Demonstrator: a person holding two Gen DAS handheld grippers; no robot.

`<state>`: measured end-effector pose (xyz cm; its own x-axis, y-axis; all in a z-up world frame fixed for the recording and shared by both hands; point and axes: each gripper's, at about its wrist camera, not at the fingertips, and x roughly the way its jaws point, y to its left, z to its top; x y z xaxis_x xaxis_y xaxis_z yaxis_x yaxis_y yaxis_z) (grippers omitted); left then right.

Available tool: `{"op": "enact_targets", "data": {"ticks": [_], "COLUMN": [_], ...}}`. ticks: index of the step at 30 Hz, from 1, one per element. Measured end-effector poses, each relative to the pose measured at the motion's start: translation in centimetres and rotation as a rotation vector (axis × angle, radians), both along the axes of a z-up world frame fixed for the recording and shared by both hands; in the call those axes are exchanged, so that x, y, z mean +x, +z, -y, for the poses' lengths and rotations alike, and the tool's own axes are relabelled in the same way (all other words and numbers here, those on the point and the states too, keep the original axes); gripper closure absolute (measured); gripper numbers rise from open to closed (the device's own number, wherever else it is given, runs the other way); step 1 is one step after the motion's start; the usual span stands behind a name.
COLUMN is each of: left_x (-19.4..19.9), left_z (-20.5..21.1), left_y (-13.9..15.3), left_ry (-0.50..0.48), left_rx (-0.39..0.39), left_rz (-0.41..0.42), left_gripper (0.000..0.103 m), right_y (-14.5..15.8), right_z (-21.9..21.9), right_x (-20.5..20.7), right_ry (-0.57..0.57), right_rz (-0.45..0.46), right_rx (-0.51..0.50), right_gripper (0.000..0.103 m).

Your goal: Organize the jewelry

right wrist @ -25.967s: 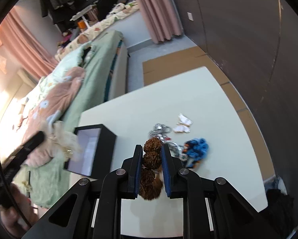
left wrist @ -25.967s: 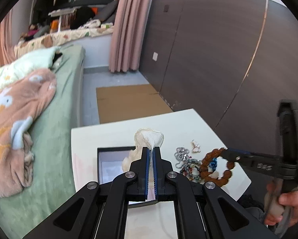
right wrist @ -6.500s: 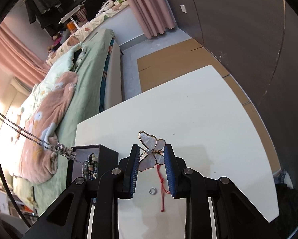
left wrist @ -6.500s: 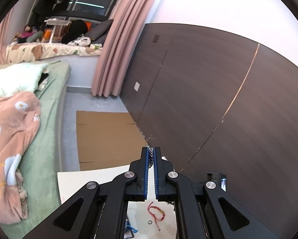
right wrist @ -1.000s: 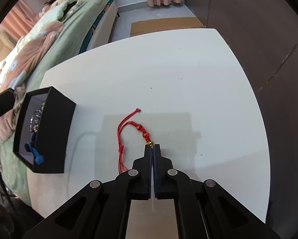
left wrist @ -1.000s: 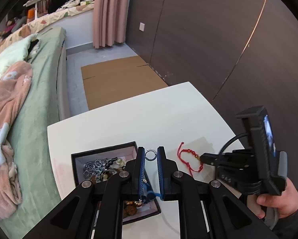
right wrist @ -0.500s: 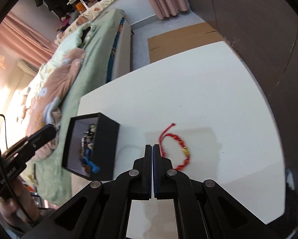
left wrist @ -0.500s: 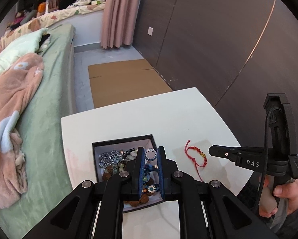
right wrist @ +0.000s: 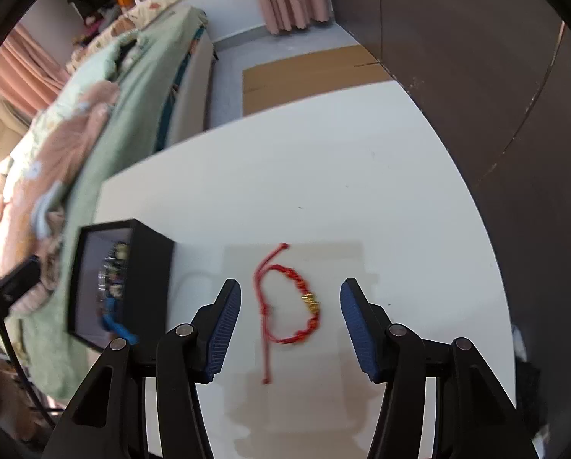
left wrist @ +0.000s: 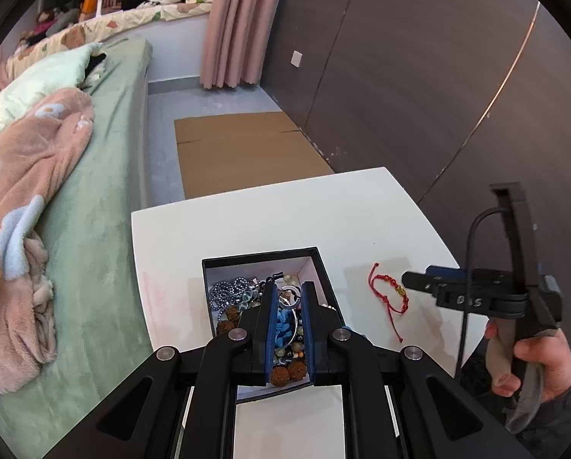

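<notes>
Your left tool [left wrist: 288,298] is pinched on a small silver metal ring [left wrist: 290,293], holding it right over the open black jewelry box [left wrist: 321,264] with the pale lining. The box is already stuffed: a silver ball chain [left wrist: 226,290], brown knobbly beads [left wrist: 285,373], something blue [left wrist: 283,329] and a few little beads, all heaped together.

Your right tool [right wrist: 290,292] is pointing down at the white worktop [right wrist: 323,176] with its jaws opening. The red braided cord bracelet with the gold beads [right wrist: 285,298] lies flat on the worktop in the gap between the two blue pads [right wrist: 224,329], and neither pad touches it. From the left camera you can see your right hand [left wrist: 530,359] wrapped around that tool's handle, with the bracelet just to the right of the box, not touching it.

Further out, past the worktop's far edge, there's a flat brown cardboard sheet [left wrist: 243,149] on the grey floor, a green bed [left wrist: 94,206] with a pink fleece blanket [left wrist: 21,176] on the left, dark wood wall panels [left wrist: 419,76] on the right and pink curtains [left wrist: 239,23] at the back.
</notes>
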<state>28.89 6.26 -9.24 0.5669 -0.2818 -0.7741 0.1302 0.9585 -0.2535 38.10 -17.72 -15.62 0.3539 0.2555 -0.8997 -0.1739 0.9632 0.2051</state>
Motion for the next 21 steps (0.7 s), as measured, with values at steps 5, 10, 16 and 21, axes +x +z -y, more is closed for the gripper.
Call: {"op": "enact_targets", "data": {"ticks": [5, 10, 16, 21], "left_x": [0.5, 1.0, 1.5, 1.2], "left_z": [-0.2, -0.5, -1.0, -1.8], "left_y": [-0.4, -1.1, -2.0, -1.3], "left_ry": [-0.001, -0.007, 0.005, 0.022], "left_rx": [-0.018, -0.056, -0.072, -0.097], "left_rz": [-0.01, -0.035, -0.087, -0.057], "left_gripper": [0.09, 0.09, 0.079, 0.038], "right_y": [-2.5, -3.6, -2.6, 1.5], "right_z": [-0.9, -1.8, -1.0, -0.9], "right_x": [0.8, 1.2, 1.1, -0.1], "right_ry": [0.022, 0.044, 0.017, 0.033], "right_rz": [-0.059, -0.063, -0.049, 0.086], "right_rx": [-0.059, -0.163, -0.104, 0.053], "right_gripper": [0.08, 0.094, 0.095, 0.095]}}
